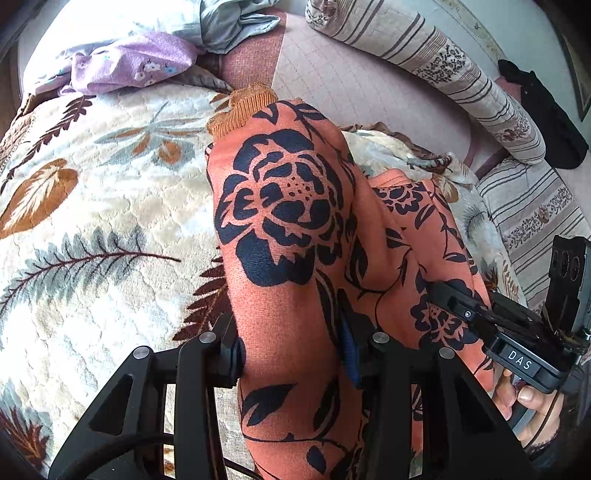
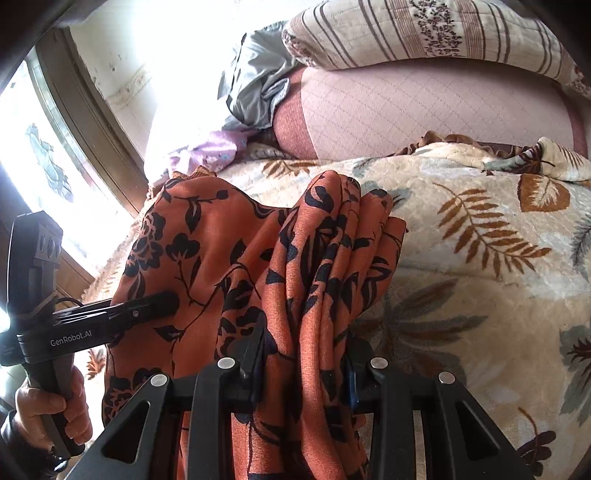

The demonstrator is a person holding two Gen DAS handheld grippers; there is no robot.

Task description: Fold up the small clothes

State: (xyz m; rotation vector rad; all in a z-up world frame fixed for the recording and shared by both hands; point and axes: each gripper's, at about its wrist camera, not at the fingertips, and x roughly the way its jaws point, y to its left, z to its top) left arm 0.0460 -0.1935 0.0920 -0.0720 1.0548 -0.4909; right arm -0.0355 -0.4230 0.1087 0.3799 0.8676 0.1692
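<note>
Left gripper point(image 1: 295, 354) pinched on one band of the orange floral garment point(image 1: 280, 206); right gripper point(image 2: 303, 369) clamped on a gathered bunch. Held above the leaf-print blanket point(image 2: 480, 258). Best kept taut and level, lowered evenly, released together.

An orange garment point(image 1: 291, 236) is printed with dark navy flowers and leaves, and its ribbed cuff point(image 1: 242, 109) is seen in plain tan-orange. The blanket point(image 1: 92, 206) beneath is cream, patterned with brown, rust and grey-blue leaves. A striped pillow point(image 2: 424, 33) is marked in cream and brown. A lilac cloth point(image 1: 136, 62) carries small flowers. The bedsheet point(image 2: 424, 114) is shown in quilted pale pink.
</note>
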